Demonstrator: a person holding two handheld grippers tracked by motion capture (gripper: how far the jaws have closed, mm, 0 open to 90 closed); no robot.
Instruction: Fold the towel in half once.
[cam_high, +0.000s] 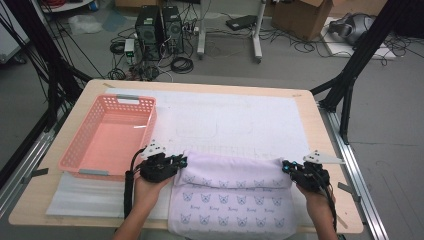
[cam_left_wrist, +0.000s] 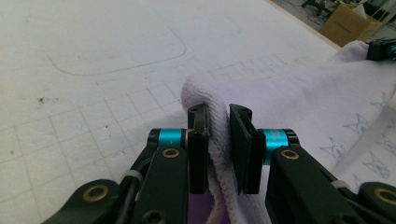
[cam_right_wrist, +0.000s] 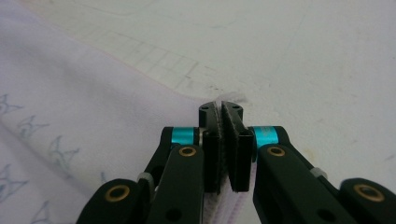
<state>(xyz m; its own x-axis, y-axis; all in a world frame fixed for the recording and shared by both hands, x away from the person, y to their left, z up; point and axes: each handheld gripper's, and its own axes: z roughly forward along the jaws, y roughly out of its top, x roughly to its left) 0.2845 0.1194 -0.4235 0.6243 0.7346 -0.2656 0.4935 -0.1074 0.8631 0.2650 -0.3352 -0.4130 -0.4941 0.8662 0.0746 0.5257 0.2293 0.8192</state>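
While the high view shows the towel (cam_high: 232, 197) lying folded at the near edge of the table (cam_high: 320, 130), beside the pink basket (cam_high: 107, 135), the close views show the grips. The left gripper (cam_left_wrist: 219, 135) pinches a thick fold. The right gripper (cam_right_wrist: 223, 140) squeezes a thin edge.
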